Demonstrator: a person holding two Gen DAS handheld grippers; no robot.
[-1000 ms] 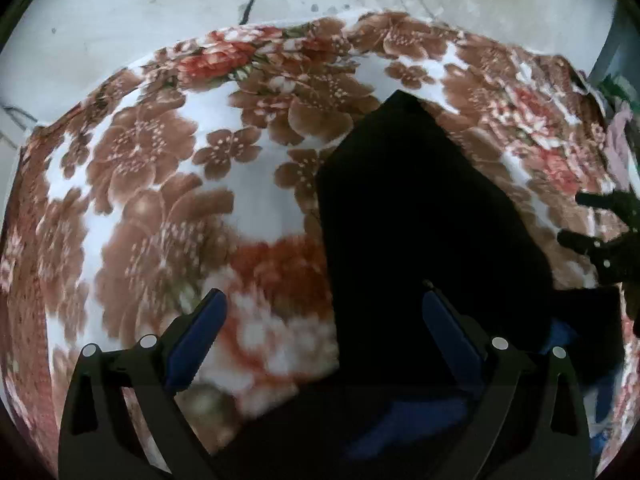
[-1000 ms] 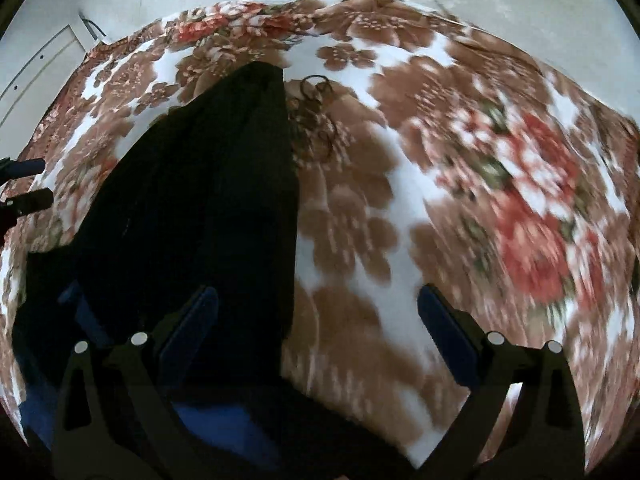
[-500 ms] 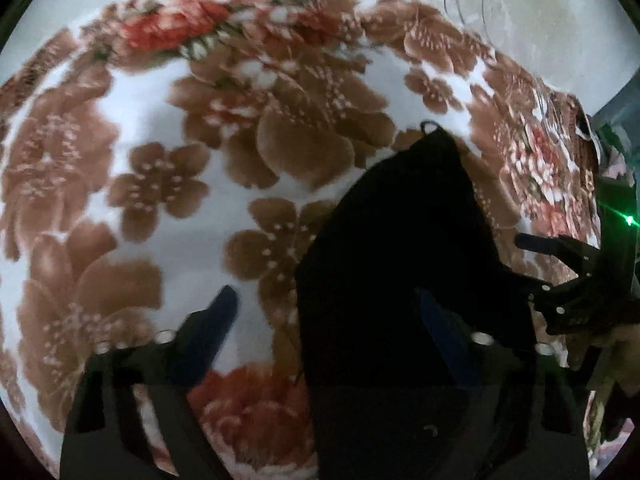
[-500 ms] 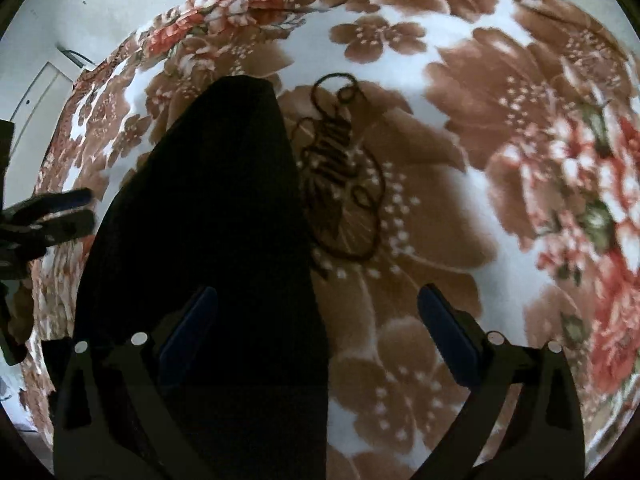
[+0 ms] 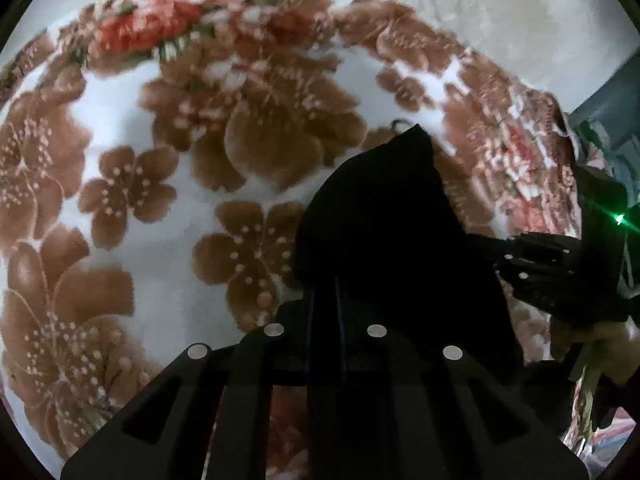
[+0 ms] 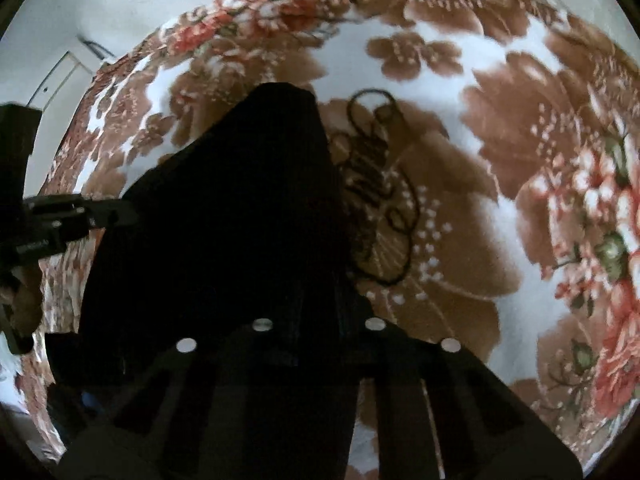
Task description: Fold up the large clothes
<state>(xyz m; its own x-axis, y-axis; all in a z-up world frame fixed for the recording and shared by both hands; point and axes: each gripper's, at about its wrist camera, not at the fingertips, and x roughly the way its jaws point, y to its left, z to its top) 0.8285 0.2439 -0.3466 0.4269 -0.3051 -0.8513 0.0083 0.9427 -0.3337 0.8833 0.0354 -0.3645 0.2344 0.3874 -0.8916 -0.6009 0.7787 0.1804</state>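
Fingers of my left gripper (image 5: 324, 300) and right gripper (image 6: 316, 312) are both clamped on the black garment (image 5: 384, 216), lying mid-blanket (image 5: 160, 168) on the bed; folding looks barely started.

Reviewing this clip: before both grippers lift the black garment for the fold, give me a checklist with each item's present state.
1. Left gripper shut on the black garment: ok, cloth runs between its fingers.
2. Right gripper closing on the garment: jaws nearly together with cloth between; ok.
3. Garment lies flat on the floral blanket: cannot tell, too dark.
4. Loose black cord beside the garment clear of the right gripper: ok.
5. Grippers apart from each other: ok.
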